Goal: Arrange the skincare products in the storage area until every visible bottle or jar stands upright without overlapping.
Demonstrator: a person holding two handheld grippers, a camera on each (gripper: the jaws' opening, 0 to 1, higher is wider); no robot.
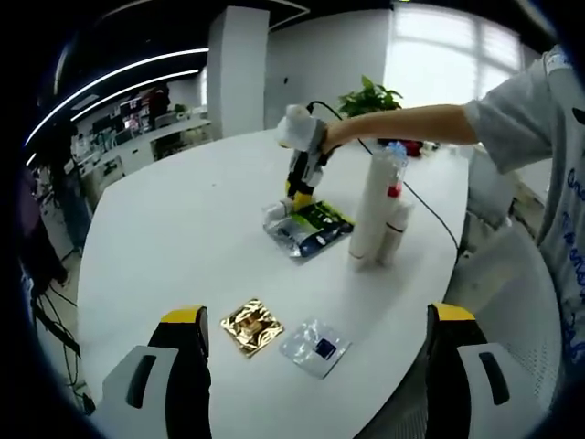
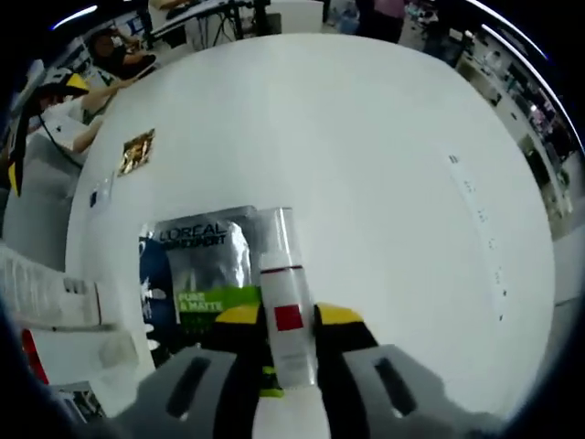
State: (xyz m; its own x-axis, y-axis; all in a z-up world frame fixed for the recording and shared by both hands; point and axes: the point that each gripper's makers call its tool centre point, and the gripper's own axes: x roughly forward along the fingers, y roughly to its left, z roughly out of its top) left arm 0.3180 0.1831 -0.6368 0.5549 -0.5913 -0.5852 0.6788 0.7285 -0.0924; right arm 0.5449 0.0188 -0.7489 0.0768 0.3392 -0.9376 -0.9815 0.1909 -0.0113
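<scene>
While clamping white tube (image 2: 283, 311) | right gripper (image 2: 285, 320) | atop sachet (image 2: 196, 265)

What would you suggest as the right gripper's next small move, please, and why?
Probably lift and tip the white tube upright: the right gripper is closed on it while it lies across the L'Oreal sachet, overlapping it, unlike the bottles standing nearby.

White round table (image 1: 183, 238), gold sachet (image 1: 250, 326), clear sachet (image 1: 314, 347), L'Oreal pouch (image 1: 311, 228), upright tubes (image 1: 377, 215)
</scene>
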